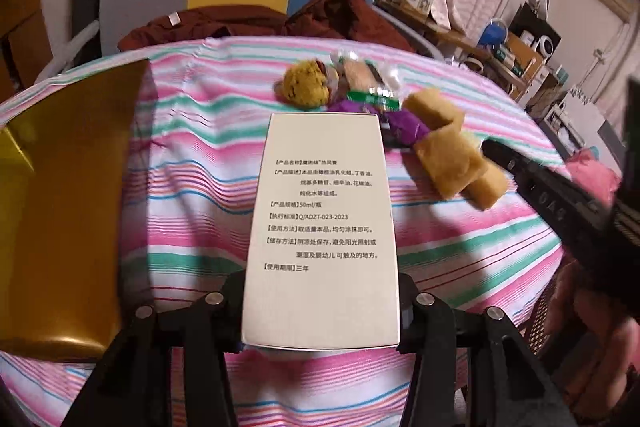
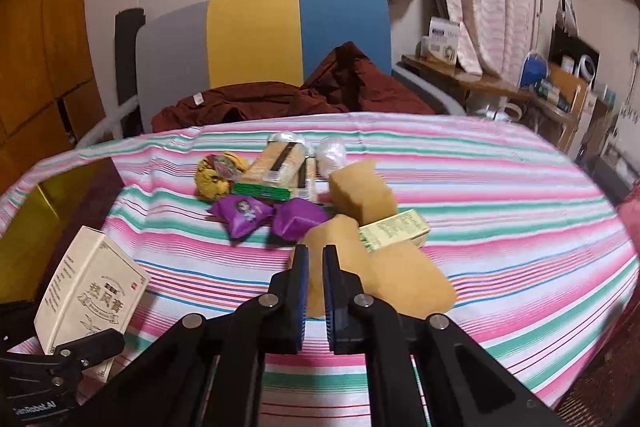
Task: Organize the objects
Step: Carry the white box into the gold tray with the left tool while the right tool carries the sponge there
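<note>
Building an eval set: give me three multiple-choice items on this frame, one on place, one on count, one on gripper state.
1. Where is the gold box relative to the held white box in the left wrist view?
A left B right C on top

2. How many purple wrapped candies show in the right wrist view?
A one B two C four

3. The right gripper is:
A clamping a sponge B nearly closed, holding nothing C wide open

Key: 1 A, gold fills the left edge. 2 B, a pair lies side by side. 3 B, a narrow bare gap shows between its pads.

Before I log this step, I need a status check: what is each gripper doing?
Left gripper: shut on the cream medicine box.
Right gripper: nearly shut, holding nothing.
</note>
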